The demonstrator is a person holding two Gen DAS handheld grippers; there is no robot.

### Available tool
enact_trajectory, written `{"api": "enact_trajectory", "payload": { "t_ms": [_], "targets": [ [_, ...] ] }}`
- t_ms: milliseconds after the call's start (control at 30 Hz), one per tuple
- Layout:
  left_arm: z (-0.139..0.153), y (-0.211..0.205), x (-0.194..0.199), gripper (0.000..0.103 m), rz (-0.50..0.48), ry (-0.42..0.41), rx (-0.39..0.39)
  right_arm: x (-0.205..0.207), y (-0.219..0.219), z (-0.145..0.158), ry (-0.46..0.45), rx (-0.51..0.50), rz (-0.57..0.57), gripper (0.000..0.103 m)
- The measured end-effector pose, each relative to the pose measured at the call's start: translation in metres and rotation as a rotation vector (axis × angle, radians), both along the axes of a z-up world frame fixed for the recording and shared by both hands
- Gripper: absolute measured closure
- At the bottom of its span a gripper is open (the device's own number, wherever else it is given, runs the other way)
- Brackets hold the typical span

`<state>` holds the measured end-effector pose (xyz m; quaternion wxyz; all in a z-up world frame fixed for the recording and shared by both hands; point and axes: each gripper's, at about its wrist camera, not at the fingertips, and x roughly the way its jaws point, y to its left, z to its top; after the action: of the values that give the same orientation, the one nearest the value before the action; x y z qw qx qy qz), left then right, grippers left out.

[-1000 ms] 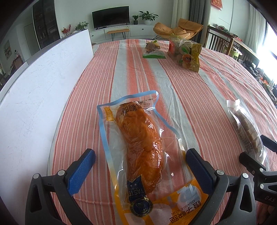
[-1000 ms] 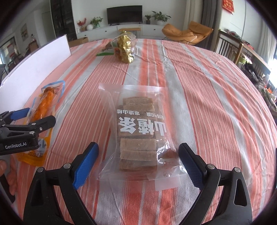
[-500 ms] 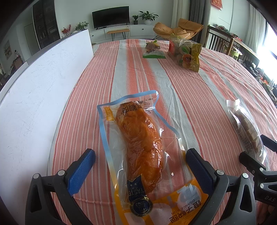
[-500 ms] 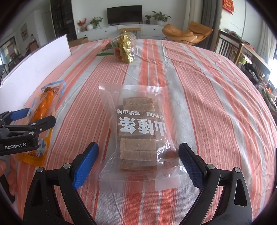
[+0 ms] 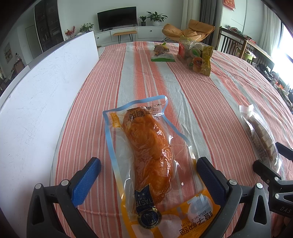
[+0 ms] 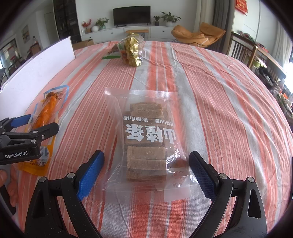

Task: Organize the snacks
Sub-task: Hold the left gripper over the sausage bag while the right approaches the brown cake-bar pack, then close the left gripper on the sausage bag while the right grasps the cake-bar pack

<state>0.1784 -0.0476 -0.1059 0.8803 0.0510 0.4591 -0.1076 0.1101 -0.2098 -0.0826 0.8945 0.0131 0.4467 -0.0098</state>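
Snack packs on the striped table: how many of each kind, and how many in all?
Orange meat pack: 1
Clear pack of brown bars: 1
Gold-trimmed bag of wrapped sweets: 1
Green-edged flat pack: 1
Total: 4

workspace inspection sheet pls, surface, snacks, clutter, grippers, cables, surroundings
Surface: striped tablecloth, orange and grey, with a white board standing along its left edge.
Job's things: orange meat pack lies flat between the left gripper's fingers; clear pack of brown bars lies flat between the right gripper's fingers; gold candy bag and green-edged packet at the far end.
Clutter: nothing seen.
Grippers: left gripper and right gripper both open, holding nothing.
Cables: nothing seen.
Surroundings: TV, orange chair, plants.
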Motion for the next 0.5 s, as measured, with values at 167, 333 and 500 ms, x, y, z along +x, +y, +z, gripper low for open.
{"api": "enact_trajectory", "payload": {
  "t_ms": [167, 333, 500],
  "targets": [
    [0.000, 0.002, 0.001, 0.000, -0.007, 0.008, -0.007, 0.000, 0.000, 0.000, 0.000, 0.001, 0.000, 0.007],
    [0.003, 0.005, 0.001, 0.000, -0.085, 0.112, 0.003, -0.004, 0.002, 0.002, -0.002, 0.014, 0.024, 0.007],
    [0.002, -0.009, -0.004, 0.000, -0.097, 0.120, 0.036, -0.005, -0.007, 0.007, 0.016, 0.070, 0.020, 0.008]
  ]
}}
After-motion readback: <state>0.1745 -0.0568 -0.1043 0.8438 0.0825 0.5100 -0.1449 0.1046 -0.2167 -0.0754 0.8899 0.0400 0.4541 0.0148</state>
